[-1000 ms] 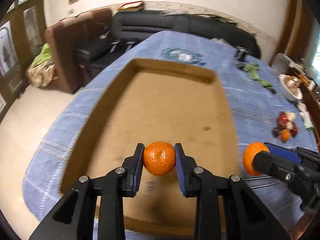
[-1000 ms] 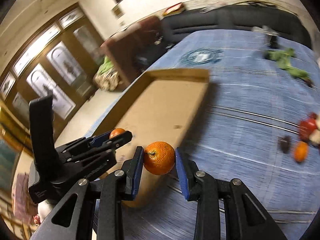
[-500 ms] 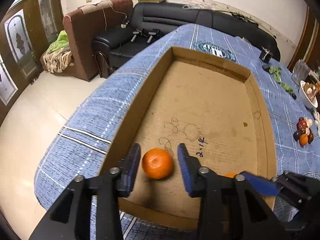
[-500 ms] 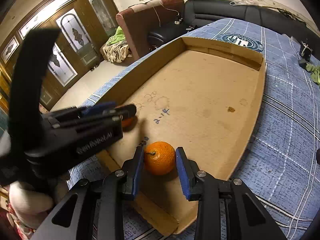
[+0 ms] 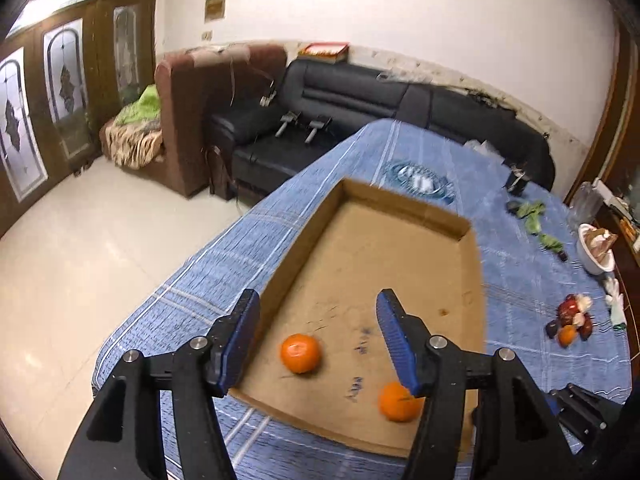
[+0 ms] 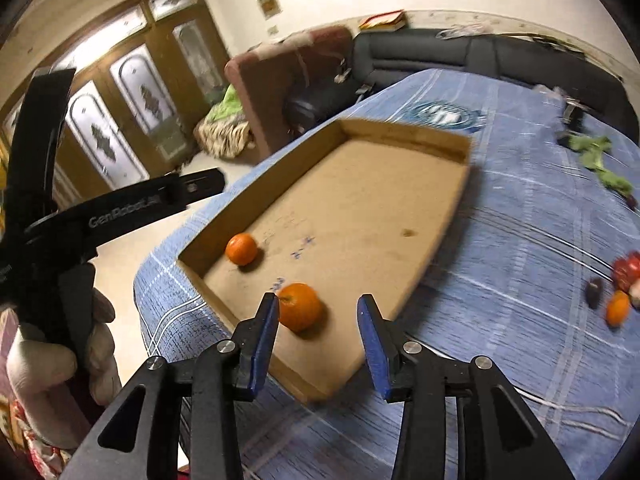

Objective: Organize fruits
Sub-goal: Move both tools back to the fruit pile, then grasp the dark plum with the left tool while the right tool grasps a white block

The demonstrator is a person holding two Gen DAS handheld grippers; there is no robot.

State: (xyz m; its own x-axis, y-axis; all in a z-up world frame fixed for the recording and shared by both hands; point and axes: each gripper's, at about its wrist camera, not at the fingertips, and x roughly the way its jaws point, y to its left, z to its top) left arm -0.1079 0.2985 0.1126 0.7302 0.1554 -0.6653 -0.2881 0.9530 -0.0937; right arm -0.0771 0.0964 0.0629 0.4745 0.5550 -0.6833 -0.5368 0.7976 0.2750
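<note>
1. A living room with a black leather sofa (image 5: pixel 360 96) and brown wooden doors surrounds a table under a blue checked cloth (image 5: pixel 248 256), on which lies a shallow brown cardboard tray (image 5: pixel 400 256).
2. Two small round orange tangerines sit on the tray floor near its closest edge: the left tangerine (image 5: pixel 300 353) by the near-left corner, the right tangerine (image 5: pixel 398 402) nearer the tray's right side. They lie apart, not touching.
3. The left gripper (image 5: pixel 318 340) hangs above the tray with its blue-padded jaws spread wide, holding nothing.
4. The right gripper (image 6: pixel 318 334) is likewise wide open and empty; the right tangerine (image 6: pixel 299 306) lies just beside its left pad, free on the cardboard.
5. A small pile of remaining fruits (image 5: pixel 570 322), red, dark and orange, waits on the cloth well to the right of the tray.
6. The step in hand appears to be drawing clear. It is best done by lifting straight up, jaws kept wide, so no pad nudges a round fruit into rolling, then crossing to the pile.
</note>
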